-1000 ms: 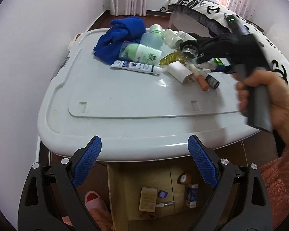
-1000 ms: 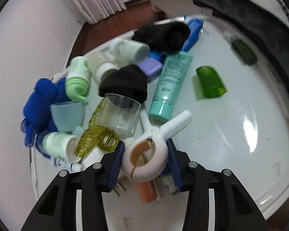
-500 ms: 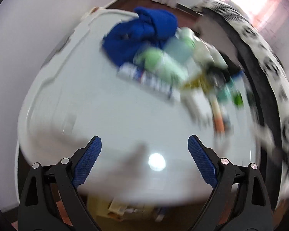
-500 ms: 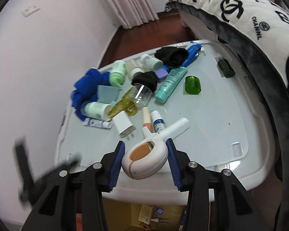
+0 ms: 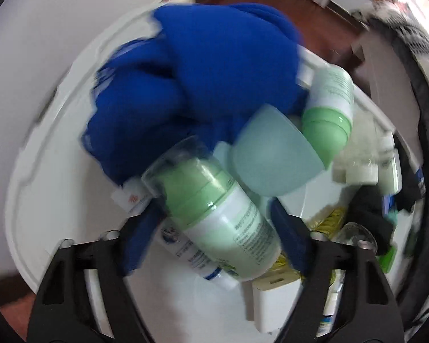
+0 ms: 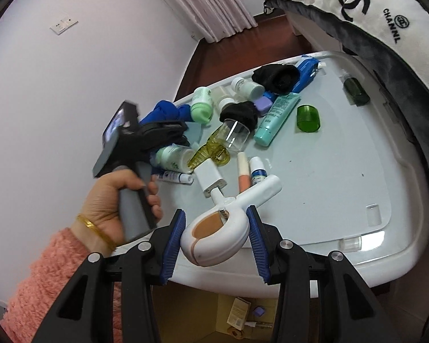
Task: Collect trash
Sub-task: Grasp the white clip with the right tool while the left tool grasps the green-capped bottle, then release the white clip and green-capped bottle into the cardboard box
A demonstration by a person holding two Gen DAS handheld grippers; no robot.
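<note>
Meanwhile, a white clip [image 6: 231, 228] is held between the blue pads of the right gripper [image 6: 216, 238], lifted over the near edge of the white lid [image 6: 343, 188] with a cardboard box [image 6: 203, 314] seen below. The left gripper [image 5: 214, 237] is pointed down over the clutter, its jaws closing around a green-and-white bottle [image 5: 217, 214] lying beside a blue cloth [image 5: 197, 80], though contact cannot be told through the blur.
</note>
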